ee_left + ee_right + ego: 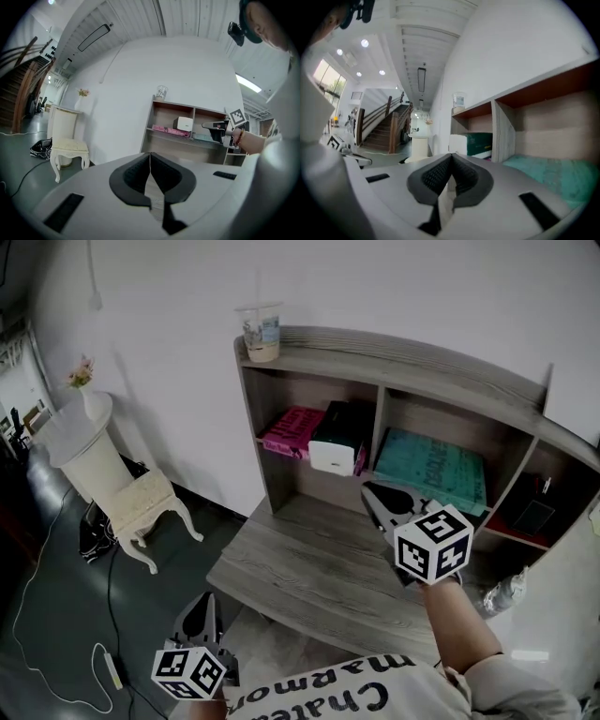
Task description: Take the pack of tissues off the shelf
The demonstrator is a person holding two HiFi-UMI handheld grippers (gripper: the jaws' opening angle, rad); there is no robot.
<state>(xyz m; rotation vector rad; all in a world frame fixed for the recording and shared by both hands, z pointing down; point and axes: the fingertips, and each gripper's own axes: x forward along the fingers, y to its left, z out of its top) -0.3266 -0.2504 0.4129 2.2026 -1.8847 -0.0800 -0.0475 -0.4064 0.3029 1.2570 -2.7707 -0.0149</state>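
The pack of tissues (pixel 336 439), white with a dark green top, stands in the left compartment of the wooden shelf unit (pixel 394 357), next to pink books (pixel 292 432). It also shows in the right gripper view as the pack of tissues (pixel 471 144), just ahead and left of the divider. My right gripper (pixel 368 493) hovers over the desk board in front of the divider, a short way from the pack, shut and empty (pixel 451 161). My left gripper (pixel 208 604) hangs low below the desk's front edge, shut with nothing in it (pixel 150 161).
A flat teal item (pixel 433 468) lies in the middle compartment. A plastic cup (pixel 261 332) stands on top of the shelf. On the floor to the left are a white pedestal with a flower (pixel 80 442), a white stool (pixel 145 502) and a cable (pixel 111 667).
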